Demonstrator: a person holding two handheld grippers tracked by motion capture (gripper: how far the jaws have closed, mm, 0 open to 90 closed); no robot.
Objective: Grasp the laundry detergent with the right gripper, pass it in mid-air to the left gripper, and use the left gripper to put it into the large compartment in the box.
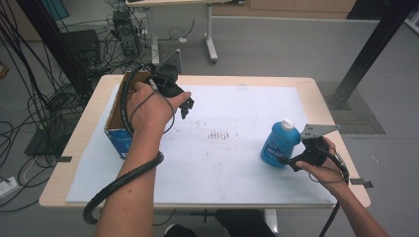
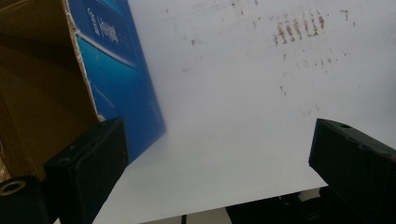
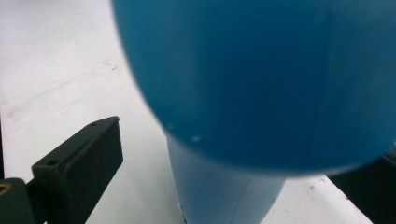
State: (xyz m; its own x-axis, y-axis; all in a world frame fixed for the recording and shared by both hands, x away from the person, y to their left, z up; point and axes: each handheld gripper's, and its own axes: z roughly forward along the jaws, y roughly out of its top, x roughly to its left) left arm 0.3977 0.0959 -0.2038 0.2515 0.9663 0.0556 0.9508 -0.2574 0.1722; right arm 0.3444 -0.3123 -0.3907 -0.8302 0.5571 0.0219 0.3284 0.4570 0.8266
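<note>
**Between Right Jaws: Blue Bottle, Not Clamped**

At lower right of the high view, the right gripper [image 1: 292, 163] holds its jaws spread around the blue bottle [image 1: 279, 144], a gap visible beside one jaw. Bottle stands upright on the white sheet [image 1: 232, 163]. At upper left, the left gripper [image 1: 186, 106] hangs with jaws apart beside the open cardboard box [image 1: 117, 133]. Both rest on the worktop [image 1: 321, 98].

Grey floor [image 1: 276, 39]; tangled black cables [image 1: 44, 98] at left; white-legged desk [image 1: 210, 34] behind; black post [image 1: 375, 44] at right.
</note>
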